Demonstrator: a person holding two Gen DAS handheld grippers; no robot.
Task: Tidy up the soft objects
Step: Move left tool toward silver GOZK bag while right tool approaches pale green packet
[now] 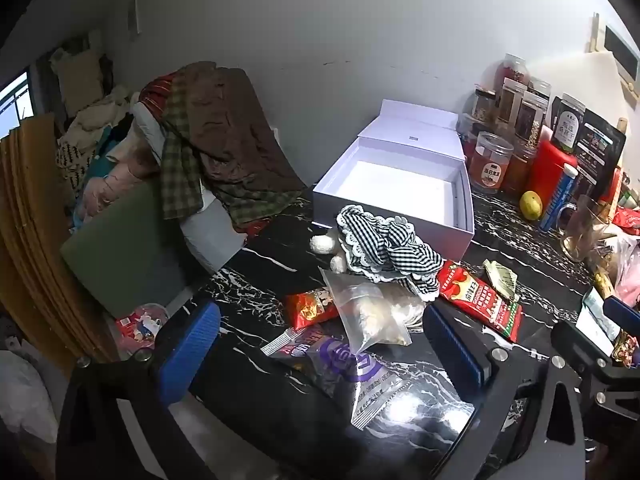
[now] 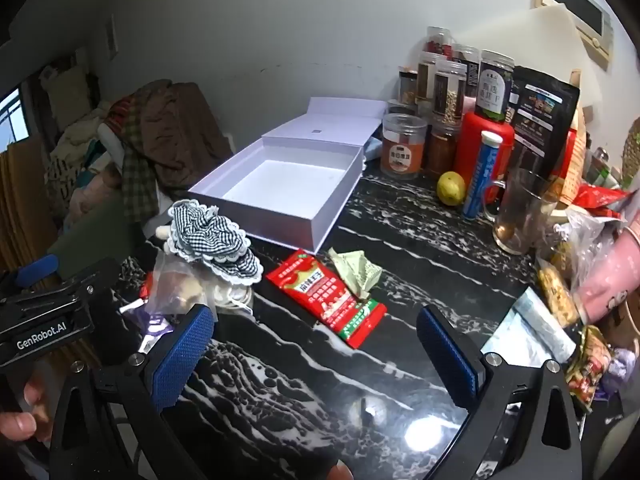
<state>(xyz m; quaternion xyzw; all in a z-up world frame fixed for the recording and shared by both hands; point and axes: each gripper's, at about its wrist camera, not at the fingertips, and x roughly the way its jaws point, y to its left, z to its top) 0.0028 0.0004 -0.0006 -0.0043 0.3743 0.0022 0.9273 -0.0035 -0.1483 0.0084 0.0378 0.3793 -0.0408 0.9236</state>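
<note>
The left hand-held gripper (image 1: 320,344) is seen with its blue-padded jaws spread wide, nothing clamped between them, tilted down over a black marbled surface (image 1: 260,256). Between the jaws a purple-printed packet (image 1: 352,364) and a clear zip bag (image 1: 372,316) are observed, the bag overlapping a red snack packet (image 1: 310,308). Behind these, a plush toy in a black-and-white checked dress (image 1: 380,248) lies just before an open white box (image 1: 400,184), which is seen empty. A second red packet (image 1: 484,304) lies to the right. Jars (image 1: 490,162) and a lemon (image 1: 531,205) are lined along the wall.
</note>
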